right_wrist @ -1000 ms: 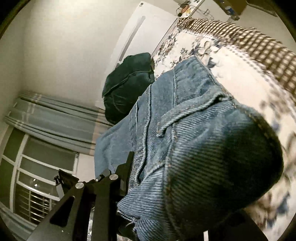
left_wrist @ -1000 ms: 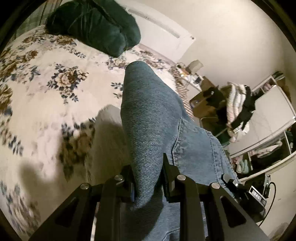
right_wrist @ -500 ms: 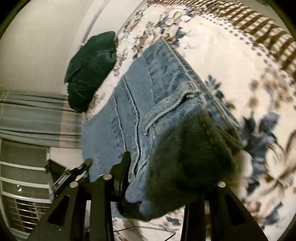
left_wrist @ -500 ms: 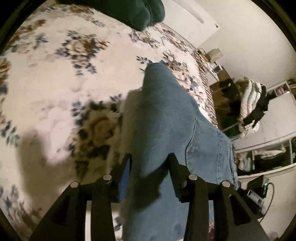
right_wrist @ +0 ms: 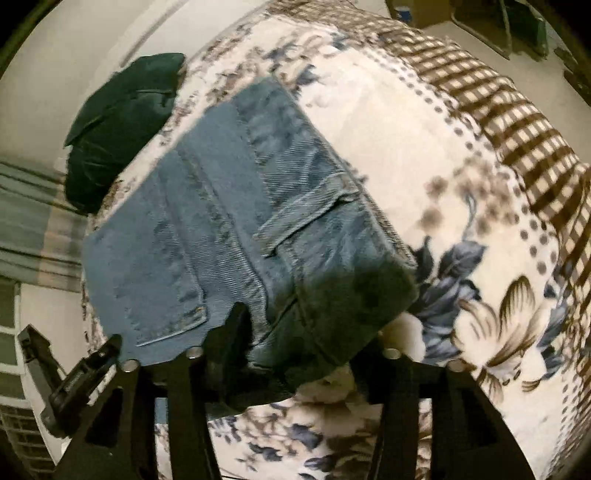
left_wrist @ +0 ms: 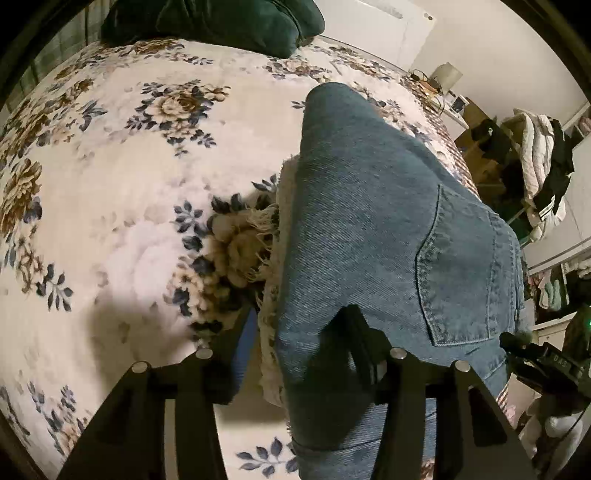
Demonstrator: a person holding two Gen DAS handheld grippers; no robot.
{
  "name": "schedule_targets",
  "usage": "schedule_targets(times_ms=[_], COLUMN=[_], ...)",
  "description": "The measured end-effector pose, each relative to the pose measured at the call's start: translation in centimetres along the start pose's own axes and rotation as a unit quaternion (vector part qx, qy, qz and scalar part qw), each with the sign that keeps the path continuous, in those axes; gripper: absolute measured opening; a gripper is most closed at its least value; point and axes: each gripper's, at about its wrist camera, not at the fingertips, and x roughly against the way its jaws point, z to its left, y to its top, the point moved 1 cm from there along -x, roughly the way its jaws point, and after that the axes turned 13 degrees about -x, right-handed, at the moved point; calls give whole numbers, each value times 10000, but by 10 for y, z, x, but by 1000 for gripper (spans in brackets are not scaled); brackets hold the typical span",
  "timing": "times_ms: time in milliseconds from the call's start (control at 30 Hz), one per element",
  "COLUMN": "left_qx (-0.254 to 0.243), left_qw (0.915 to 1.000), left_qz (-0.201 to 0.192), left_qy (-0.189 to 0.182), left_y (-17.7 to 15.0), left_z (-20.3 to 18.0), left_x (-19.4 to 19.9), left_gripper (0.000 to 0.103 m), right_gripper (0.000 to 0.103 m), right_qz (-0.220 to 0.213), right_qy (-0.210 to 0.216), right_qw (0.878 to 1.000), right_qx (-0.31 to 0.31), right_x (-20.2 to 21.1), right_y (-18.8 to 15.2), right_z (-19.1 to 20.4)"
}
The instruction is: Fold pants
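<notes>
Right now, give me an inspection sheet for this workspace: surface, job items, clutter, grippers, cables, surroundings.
Surface: bed with floral blanket, brown check border along one edge.
Job's things: blue jeans lying folded on the blanket, back pocket up, frayed hem showing on one side.
Clutter: dark green cushion at the head of the bed.
Grippers: left gripper and right gripper both straddle the denim; jaws have just been opening, pads off the cloth.
Cables: thin wires on the far side table; none on the bed.
Surroundings: clothes pile, white door, curtain.
</notes>
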Motion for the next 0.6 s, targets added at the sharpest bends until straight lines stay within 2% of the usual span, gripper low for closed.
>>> schedule_targets(times_ms=[33,100,133,200,233,267,300,333,367,500,600], left_qx=[5,-55,-164,-287,-351,-416,-470,-530,-562,-623,-647], left_qw=[10000,9996,9985,9972,9961,9948,9939,9925,9911,9873,9849], left_qz=[24,29,-50,-231,-277,-271,-254,-260,-298,-477,-673], left_qy=[39,265,513,658,764,888,963,1074,1171,1384,1457], left_y=[0,1,1,-2,-2,-4,-5,-7,-9,-21,-31], left_z=[-2,-9,-17,-30,-37,-44,-48,-56,-62,-86,-103], left_x=[2,13,25,45,55,62,67,75,83,119,150], left_gripper=[48,48,46,46,46,56,66,85,92,93,93], right_gripper=[66,67,69,71,81,88,101,103,103,103,103], right_qz=[-37,-69,-112,-335,-483,-696,-820,-956,-1111,-1554,-1764], right_qy=[-129,-201,-271,-469,-577,-750,-855,-995,-1180,-1531,-1533], right_qw=[9999,9997,9995,9978,9961,9923,9893,9853,9798,9625,9558], right_qx=[22,99,131,328,469,702,850,1005,1174,1615,1784], right_x=[-1,5,11,31,42,56,67,76,85,125,163], right_y=[-1,-4,-6,-13,-18,-24,-31,-37,-43,-73,-98], right_z=[-2,0,2,11,17,25,30,36,42,59,69])
